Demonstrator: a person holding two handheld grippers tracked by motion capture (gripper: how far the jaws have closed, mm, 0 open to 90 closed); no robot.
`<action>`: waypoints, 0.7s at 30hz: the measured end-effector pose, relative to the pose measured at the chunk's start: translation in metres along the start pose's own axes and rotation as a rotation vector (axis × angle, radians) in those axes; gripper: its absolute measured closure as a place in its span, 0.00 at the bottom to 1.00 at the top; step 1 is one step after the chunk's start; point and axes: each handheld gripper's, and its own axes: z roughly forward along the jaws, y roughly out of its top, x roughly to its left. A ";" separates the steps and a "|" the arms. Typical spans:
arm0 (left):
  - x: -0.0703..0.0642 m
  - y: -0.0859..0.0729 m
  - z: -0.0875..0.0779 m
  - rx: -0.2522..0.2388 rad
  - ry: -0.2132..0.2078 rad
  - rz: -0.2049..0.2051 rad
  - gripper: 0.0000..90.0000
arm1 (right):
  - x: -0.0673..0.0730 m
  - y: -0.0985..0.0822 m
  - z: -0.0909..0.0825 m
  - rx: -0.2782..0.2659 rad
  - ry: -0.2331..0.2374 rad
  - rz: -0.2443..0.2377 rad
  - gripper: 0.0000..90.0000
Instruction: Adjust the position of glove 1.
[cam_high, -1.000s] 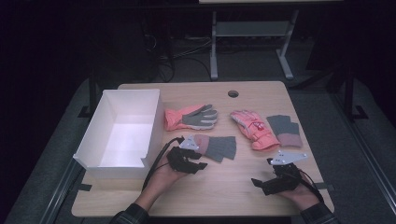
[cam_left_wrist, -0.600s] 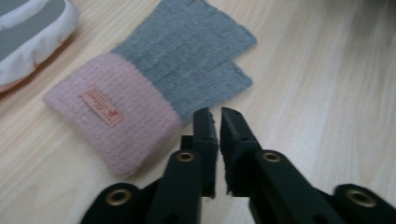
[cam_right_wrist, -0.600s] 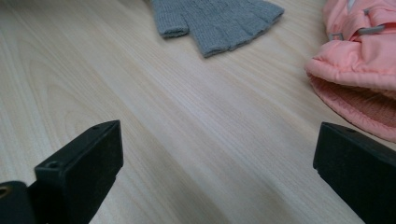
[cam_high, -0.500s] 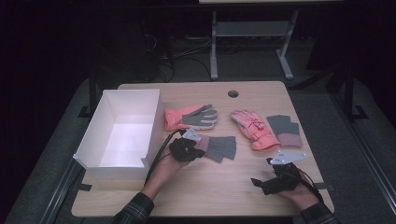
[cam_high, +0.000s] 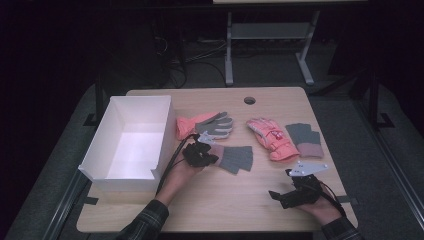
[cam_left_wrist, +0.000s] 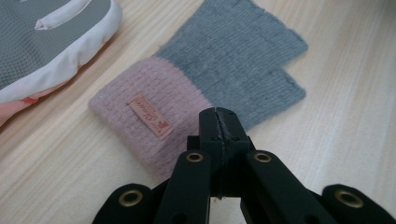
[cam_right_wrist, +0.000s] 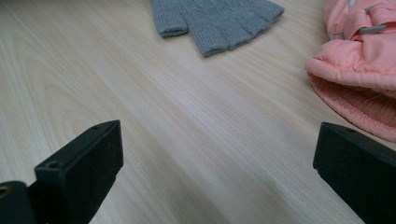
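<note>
pinching my left gripper (cam_left_wrist: 218, 116) shut on the pink cuff of the grey knit glove (cam_left_wrist: 201, 93) at frame centre; my right gripper (cam_right_wrist: 215, 154) gapes wide over bare table (cam_right_wrist: 140, 93).

1. My high view looks forward and down from above the near edge of the table (cam_high: 280, 97).
2. My left gripper view sits low and close, facing the grey glove (cam_left_wrist: 224, 74).
3. My right gripper view skims the tabletop; it shares that grey glove (cam_right_wrist: 217, 18) with the others.
</note>
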 end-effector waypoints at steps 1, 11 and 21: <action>0.001 0.000 0.000 0.004 0.005 0.003 1.00 | 0.000 0.000 0.000 0.001 0.000 0.001 0.01; 0.008 -0.002 0.009 0.014 -0.016 -0.041 1.00 | -0.001 0.000 0.001 0.001 -0.003 0.012 0.01; -0.006 -0.004 0.005 0.064 -0.087 -0.025 1.00 | -0.002 0.000 -0.001 0.000 -0.004 0.012 0.01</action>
